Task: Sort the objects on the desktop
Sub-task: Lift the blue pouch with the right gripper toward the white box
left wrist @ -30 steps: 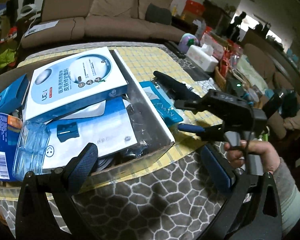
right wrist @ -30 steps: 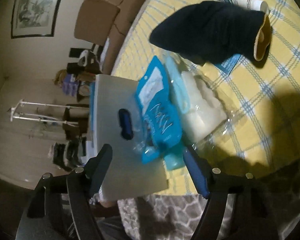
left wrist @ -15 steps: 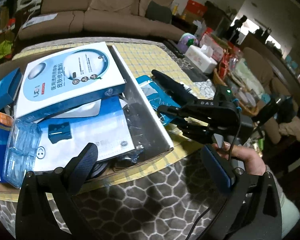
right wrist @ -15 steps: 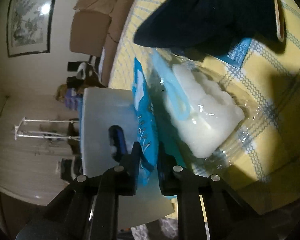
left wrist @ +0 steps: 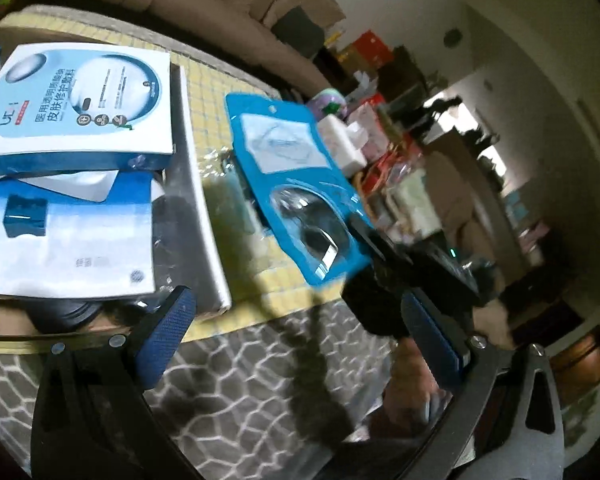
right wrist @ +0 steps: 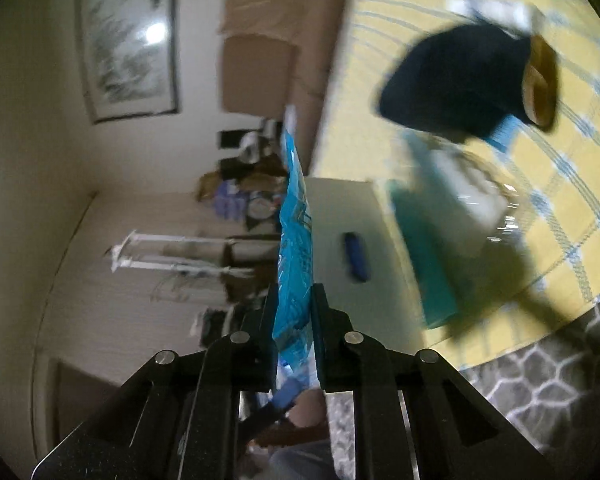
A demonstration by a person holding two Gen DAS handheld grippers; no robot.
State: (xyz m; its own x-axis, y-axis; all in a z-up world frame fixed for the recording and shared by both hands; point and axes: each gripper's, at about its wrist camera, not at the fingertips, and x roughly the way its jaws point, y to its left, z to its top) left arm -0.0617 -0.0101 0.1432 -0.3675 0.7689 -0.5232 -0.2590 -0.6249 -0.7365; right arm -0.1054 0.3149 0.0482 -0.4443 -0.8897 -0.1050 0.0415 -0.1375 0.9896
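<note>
Right tongs clamped on blue packet; left tongs apart, empty.

i see the blue packet as glossy plastic film, its clear blister catching bright glints. in the right wrist view the same packet looks thin and crinkled between matt black pads. the left gripper has blue pads with a fine rough, knurled texture, on matt black arms with shiny metal screw heads. the white box looks like smooth printed card with a slight sheen. the tablecloth is yellow woven cloth, matt; below it the grey patterned cover looks soft and dull. the dark sock-like item looks like matt knitted cloth, blurred.
</note>
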